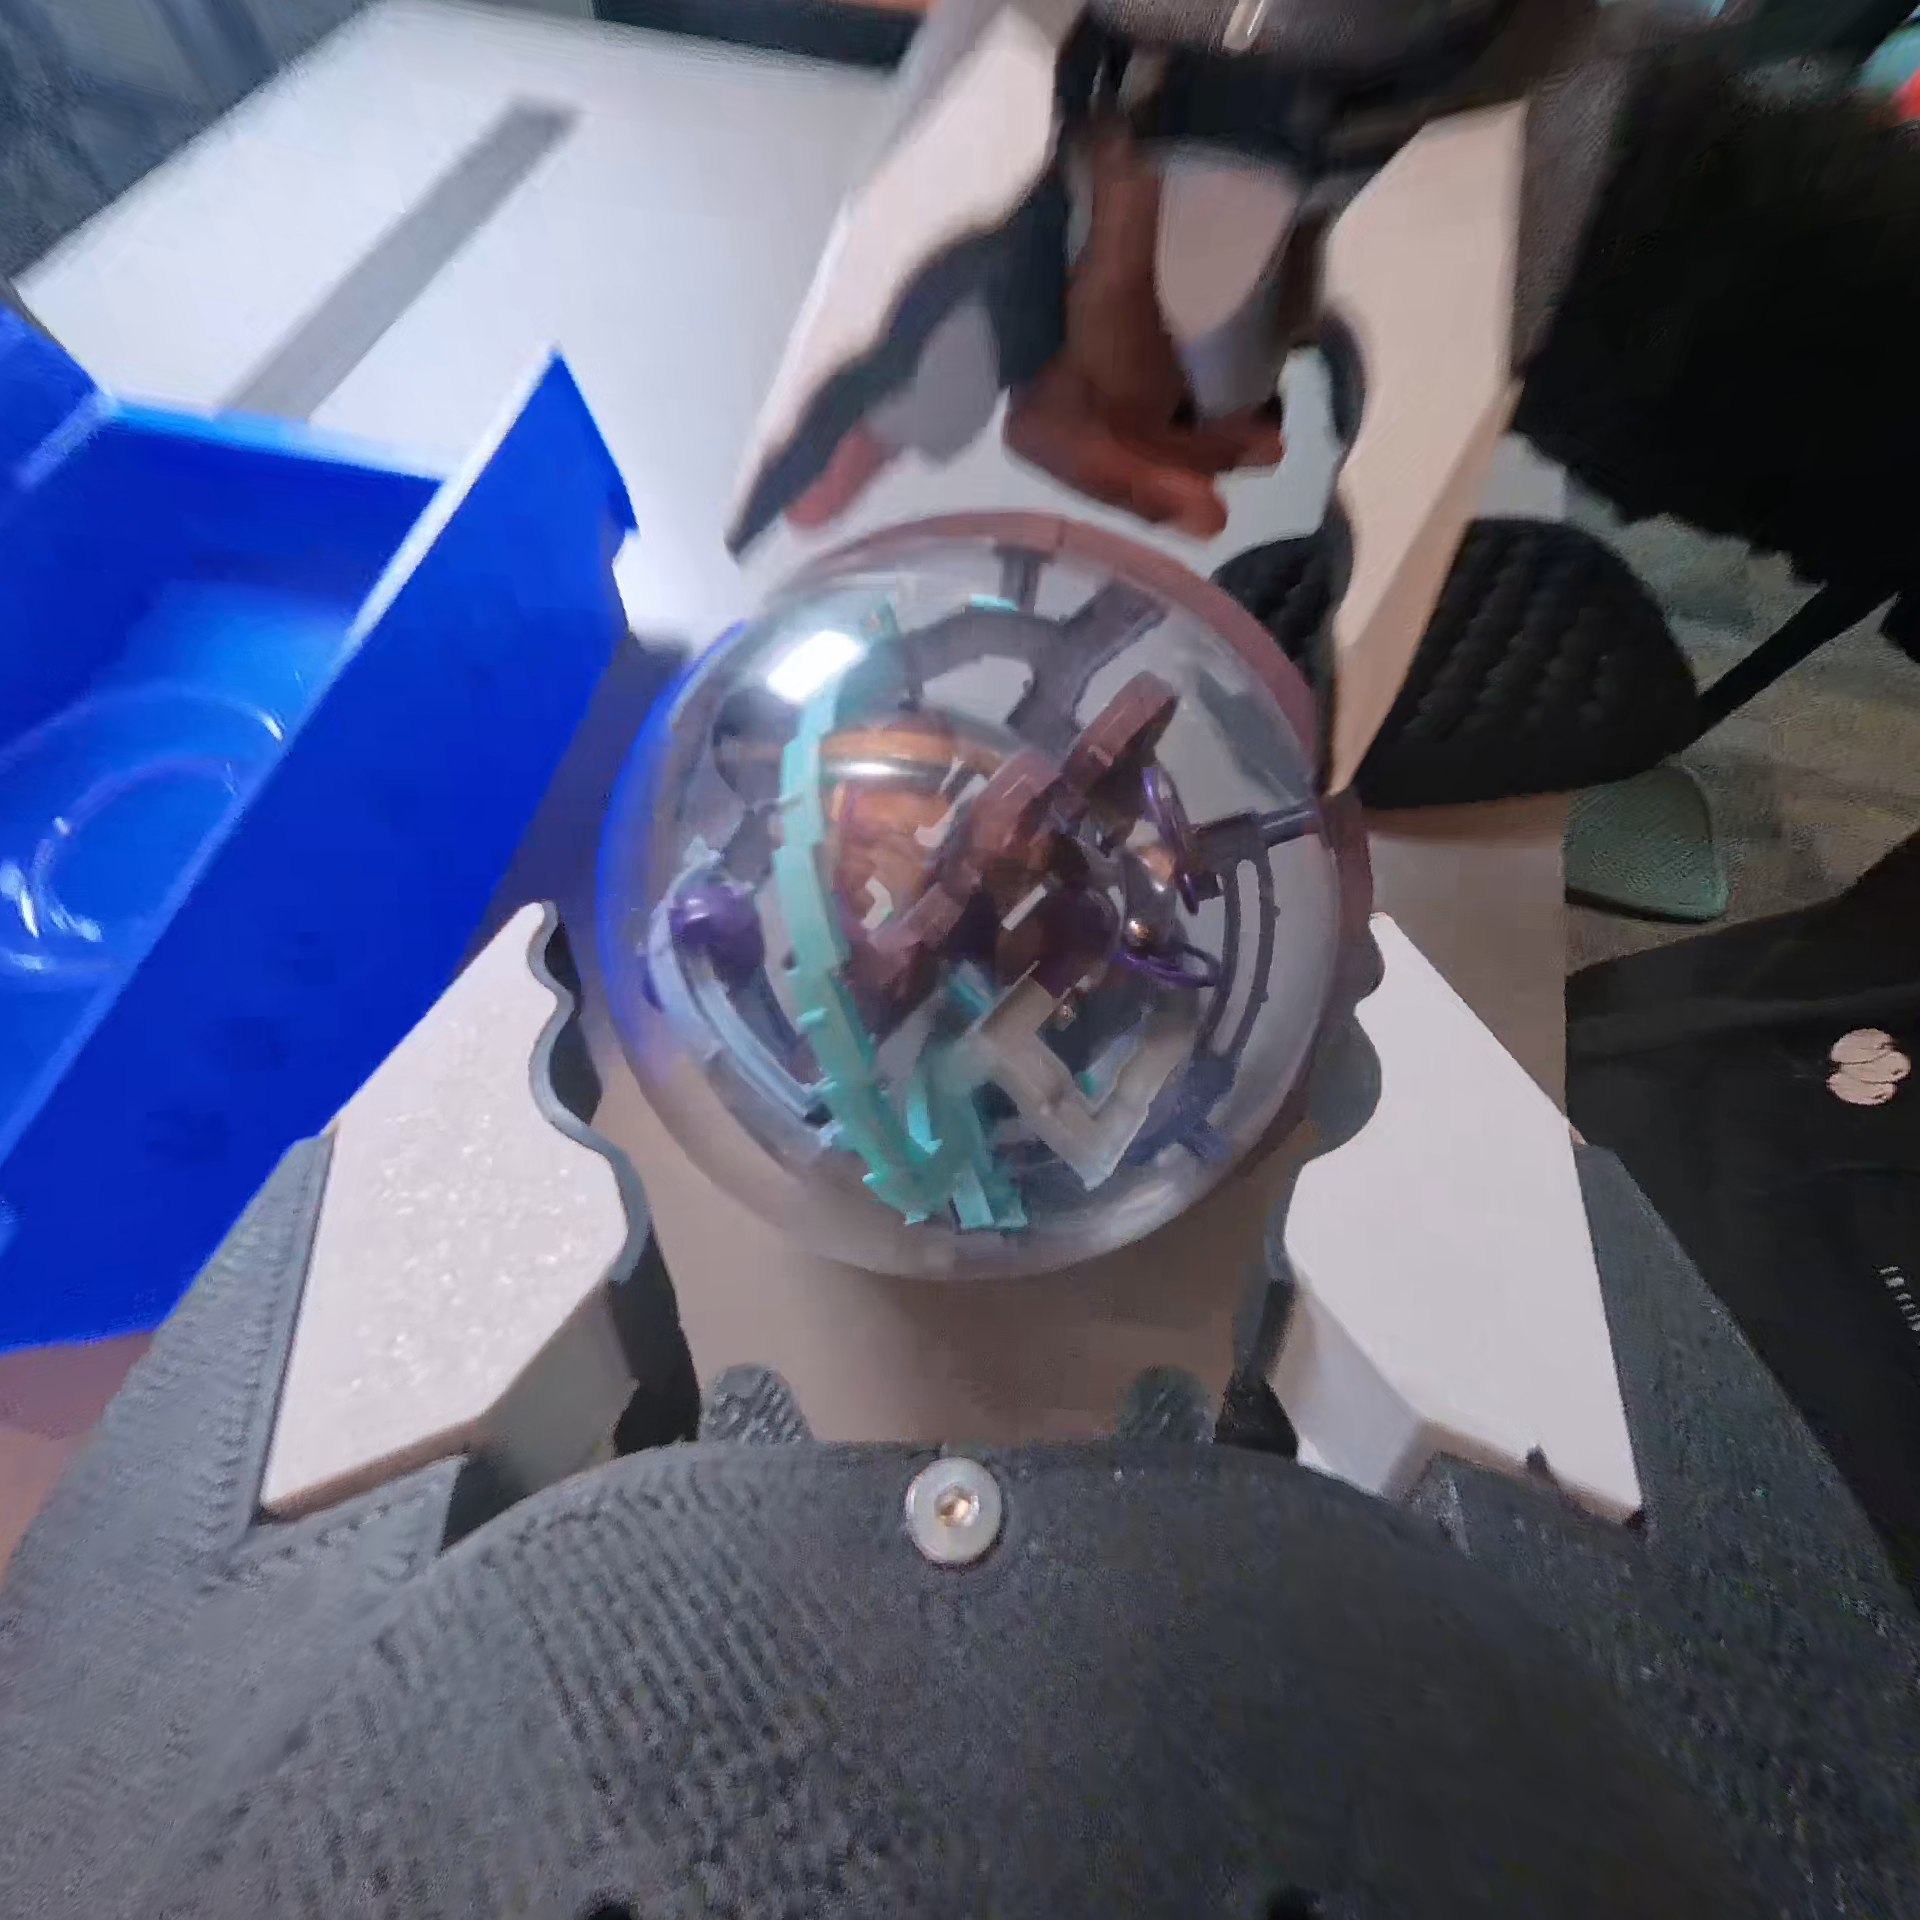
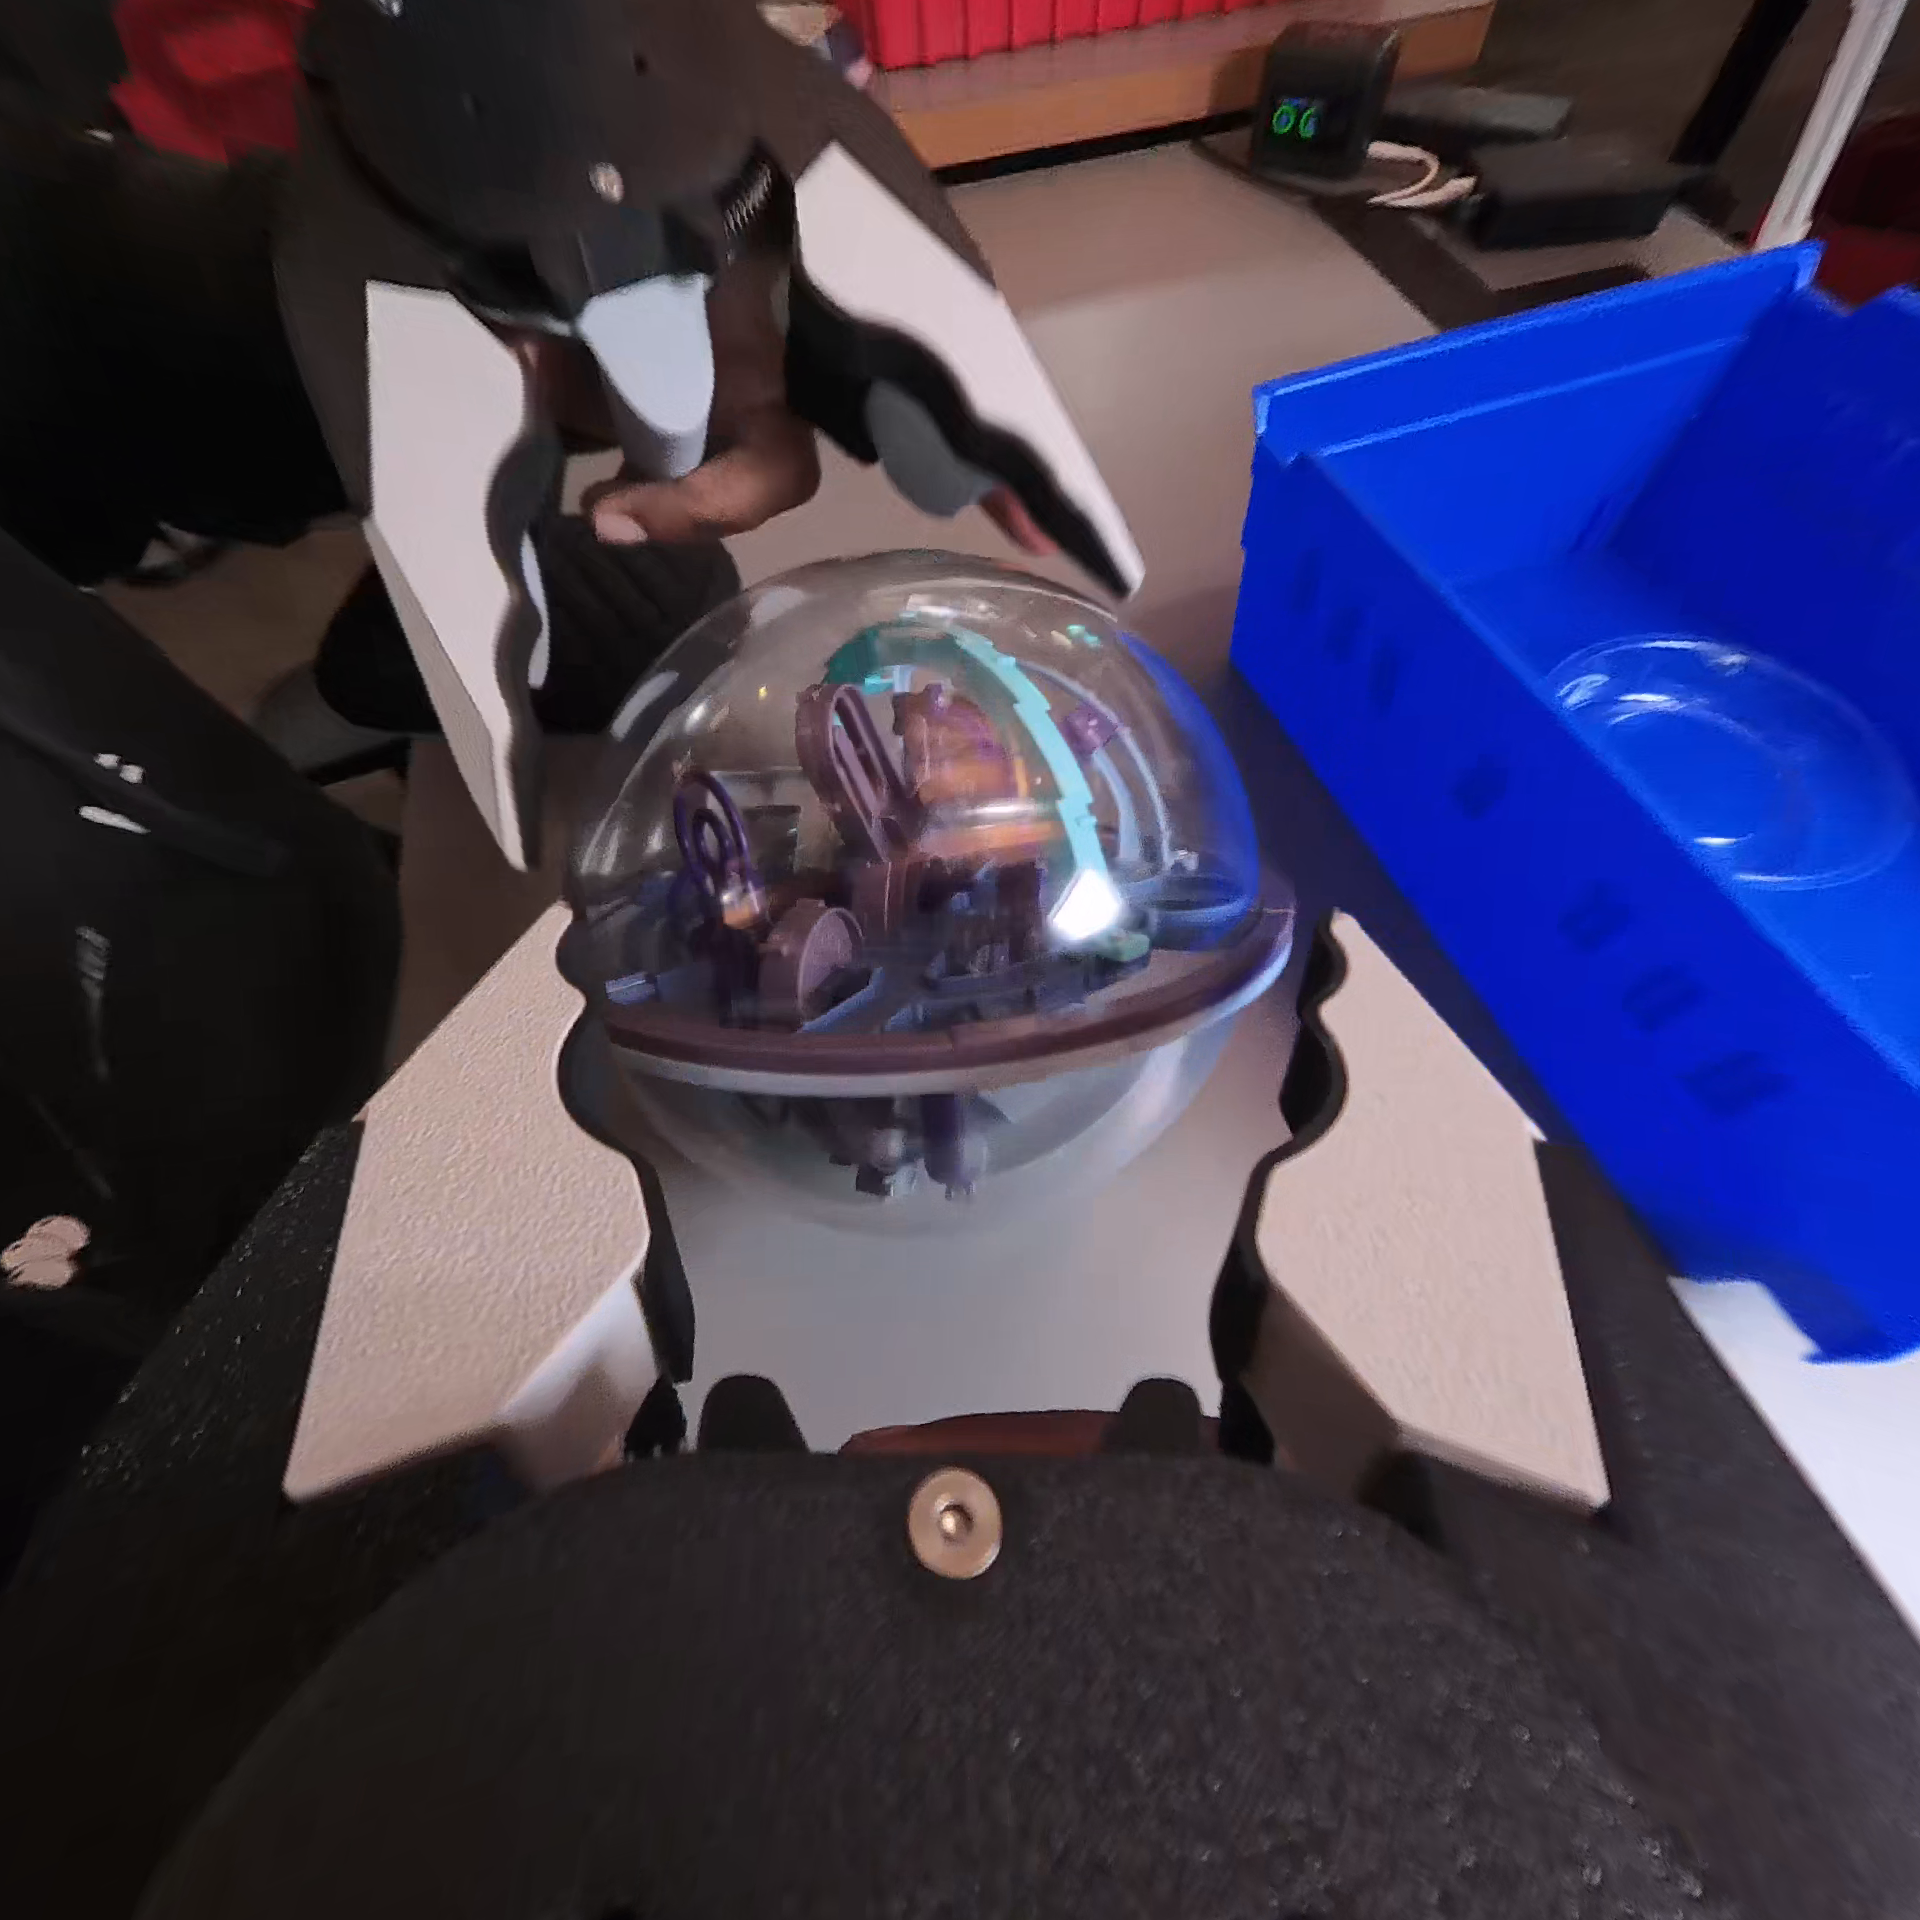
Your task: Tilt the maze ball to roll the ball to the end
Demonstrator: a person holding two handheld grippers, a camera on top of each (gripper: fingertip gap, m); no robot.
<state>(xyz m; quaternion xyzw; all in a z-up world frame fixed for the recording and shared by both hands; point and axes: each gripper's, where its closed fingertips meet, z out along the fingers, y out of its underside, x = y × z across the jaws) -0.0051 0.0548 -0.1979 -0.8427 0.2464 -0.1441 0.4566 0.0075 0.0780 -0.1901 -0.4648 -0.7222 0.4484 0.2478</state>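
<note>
Maze ball (image 1: 977,894) held off the table beside blue bin (image 1: 260,779), left gripper (image 1: 956,935) and right gripper (image 2: 935,935) each clamping its sides from opposite ends, giving two-handed tilt control.

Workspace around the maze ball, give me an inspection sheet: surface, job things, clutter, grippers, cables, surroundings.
Surface: pale table, mostly bare.
Job's things: clear maze ball with teal, purple and brown tracks inside; its brown seam runs level in the right wrist view. The small ball inside cannot be told.
Clutter: blue bin beside the ball, a clear dome inside it.
Grippers: left gripper and right gripper both have their fingers spread around the ball from opposite sides; contact cannot be told.
Cables: pale cables at the far table edge.
Surroundings: small digital display, black chair seat, person's dark clothing.
</note>
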